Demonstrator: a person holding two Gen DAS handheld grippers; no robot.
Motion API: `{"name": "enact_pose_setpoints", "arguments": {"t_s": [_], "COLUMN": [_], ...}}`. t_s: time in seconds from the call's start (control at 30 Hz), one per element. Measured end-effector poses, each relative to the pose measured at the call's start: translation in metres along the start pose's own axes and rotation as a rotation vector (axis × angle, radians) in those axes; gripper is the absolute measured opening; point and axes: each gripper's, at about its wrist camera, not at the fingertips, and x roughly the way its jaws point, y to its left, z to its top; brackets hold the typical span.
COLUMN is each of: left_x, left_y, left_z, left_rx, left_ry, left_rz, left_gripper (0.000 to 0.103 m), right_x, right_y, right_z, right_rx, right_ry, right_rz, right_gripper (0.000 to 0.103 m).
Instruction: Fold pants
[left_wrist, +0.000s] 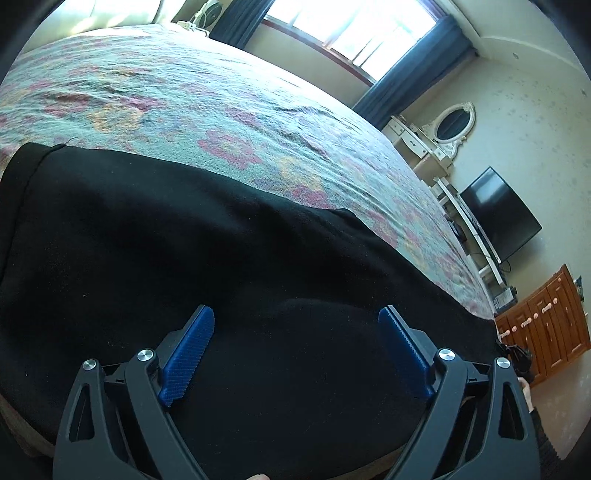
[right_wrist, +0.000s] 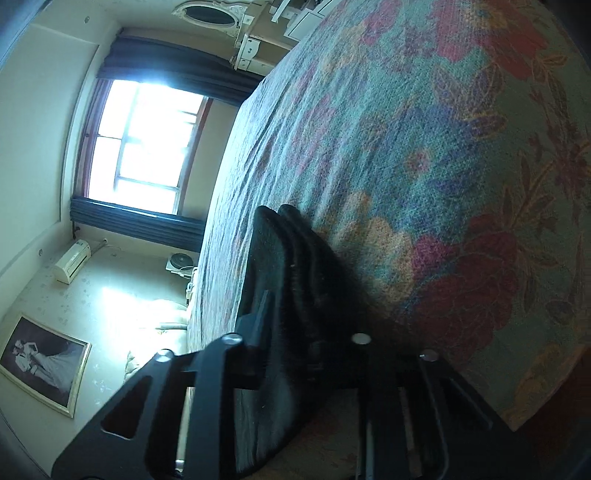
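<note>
Black pants (left_wrist: 177, 236) lie spread flat across the near part of a bed with a floral cover (left_wrist: 207, 110). My left gripper (left_wrist: 295, 332) hovers just above the pants with its blue pads (left_wrist: 190, 350) wide apart and nothing between them. In the right wrist view my right gripper (right_wrist: 295, 306) is shut on a bunched, folded edge of the black pants (right_wrist: 291, 258), held against the floral cover (right_wrist: 424, 147). The right fingers are mostly hidden by the cloth.
The bed's right edge (left_wrist: 461, 280) drops toward a wooden cabinet (left_wrist: 546, 325), a black TV (left_wrist: 498, 214) and a white dresser with an oval mirror (left_wrist: 452, 123). A window with dark curtains (left_wrist: 351, 33) lies beyond the bed.
</note>
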Motion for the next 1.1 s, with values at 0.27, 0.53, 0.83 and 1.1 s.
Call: {"name": "enact_pose_setpoints", "arguments": {"t_s": [0.27, 0.53, 0.83, 1.1], "left_x": [-0.003, -0.006, -0.004, 0.001], "left_y": [0.016, 0.025, 0.025, 0.02], "left_z": [0.006, 0.011, 0.015, 0.017], "left_rx": [-0.099, -0.15, -0.154, -0.14], "left_ry": [-0.014, 0.009, 0.0, 0.003], "left_rz": [-0.056, -0.099, -0.126, -0.116], "left_gripper": [0.09, 0.091, 0.095, 0.095], "right_x": [-0.007, 0.0, -0.006, 0.01], "right_y": [0.036, 0.04, 0.118, 0.233], "right_z": [-0.001, 0.0, -0.017, -0.072], "right_rx": [-0.151, -0.117, -0.233, -0.435], "right_ry": [-0.064, -0.058, -0.035, 0.052], "right_rz": [-0.051, -0.069, 0.02, 0.138], "right_gripper": [0.012, 0.012, 0.012, 0.012]}}
